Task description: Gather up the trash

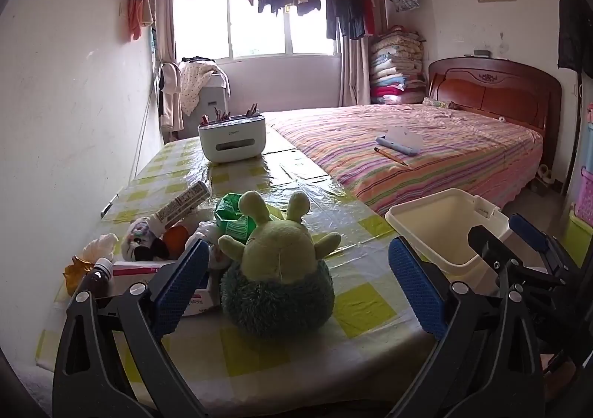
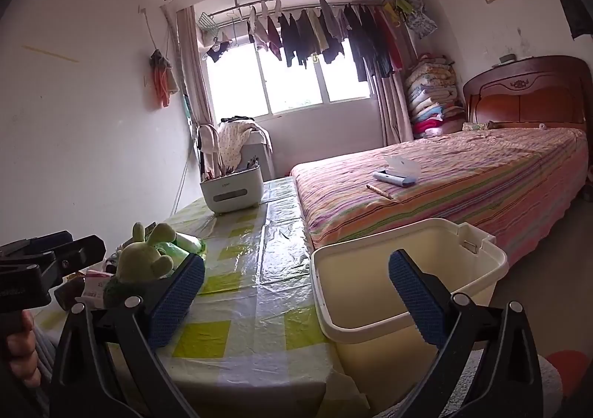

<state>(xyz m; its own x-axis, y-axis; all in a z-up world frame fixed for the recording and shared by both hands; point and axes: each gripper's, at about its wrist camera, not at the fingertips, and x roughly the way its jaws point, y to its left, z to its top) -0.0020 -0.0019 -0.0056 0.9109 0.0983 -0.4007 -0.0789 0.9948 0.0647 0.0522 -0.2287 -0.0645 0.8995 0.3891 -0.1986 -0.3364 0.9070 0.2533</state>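
Left wrist view: crumpled green wrapper (image 1: 231,216) is seen on the bench (image 1: 281,173), just behind the green plush toy (image 1: 278,269). Judged light, soft, crinkly; best pinched at its raised top fold. Cream bin (image 1: 441,225) is set right of the toy. Left tool (image 1: 296,288) is spread wide, nothing held. Right tool (image 2: 296,301) likewise spread, empty, before the bin.

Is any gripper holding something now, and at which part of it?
Nothing is held. The left gripper is open around the green plush toy without pressing it. The right gripper is open by the bin.
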